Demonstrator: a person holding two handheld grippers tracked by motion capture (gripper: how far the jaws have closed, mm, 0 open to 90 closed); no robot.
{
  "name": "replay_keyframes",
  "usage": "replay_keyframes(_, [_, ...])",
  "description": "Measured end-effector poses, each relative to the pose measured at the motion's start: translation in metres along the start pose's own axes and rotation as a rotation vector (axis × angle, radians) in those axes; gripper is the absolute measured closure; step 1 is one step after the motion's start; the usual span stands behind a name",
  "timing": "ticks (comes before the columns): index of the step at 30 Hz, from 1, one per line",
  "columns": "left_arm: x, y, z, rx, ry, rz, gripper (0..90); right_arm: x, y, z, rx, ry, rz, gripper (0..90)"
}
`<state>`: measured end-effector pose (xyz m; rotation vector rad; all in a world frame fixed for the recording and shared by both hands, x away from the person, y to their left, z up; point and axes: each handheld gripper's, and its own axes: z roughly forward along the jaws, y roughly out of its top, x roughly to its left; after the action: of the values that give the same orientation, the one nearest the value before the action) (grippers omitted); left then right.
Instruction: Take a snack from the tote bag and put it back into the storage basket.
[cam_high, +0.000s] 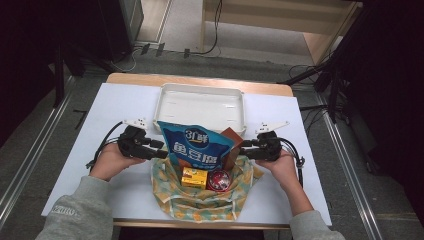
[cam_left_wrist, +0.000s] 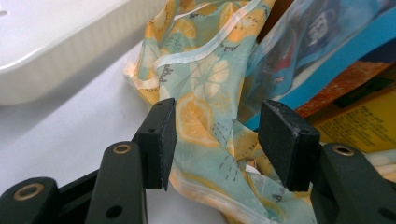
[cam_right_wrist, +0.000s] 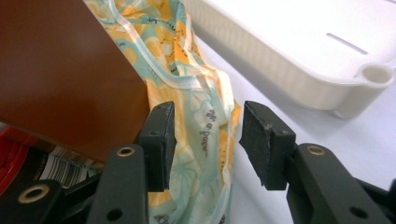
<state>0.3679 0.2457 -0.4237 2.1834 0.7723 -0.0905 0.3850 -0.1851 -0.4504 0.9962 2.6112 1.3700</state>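
Left gripper (cam_high: 161, 150) jaws apart, a fold of the lemon-printed turquoise and orange cloth bag (cam_left_wrist: 205, 121) between the pads but not pinched. Right gripper (cam_high: 244, 148) jaws likewise apart, the bag's white-trimmed rim between them in the right gripper view, unclamped. Positioned at the bag's two opposite sides, each in a hand (cam_high: 111, 161), grey sleeves below. Bag slumped open on the white-covered table (cam_high: 120, 105), near the front edge, just in front of the white rectangular plastic tray (cam_high: 201, 106). Inside the bag: a blue foil snack pouch (cam_high: 196, 146) standing upright, a brown cardboard box (cam_high: 232, 143) leaning at the pouch's right, a small yellow carton (cam_high: 194, 177) and a round red-lidded tin (cam_high: 218, 180) lying in front of the pouch.
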Motion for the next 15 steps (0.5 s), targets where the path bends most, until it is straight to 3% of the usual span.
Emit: replay_keyframes(15, [-0.011, 0.004, -0.020, 0.008, -0.004, 0.030, 45.3, -0.003, 0.003, -0.001, -0.009, -0.018, 0.017, 52.5])
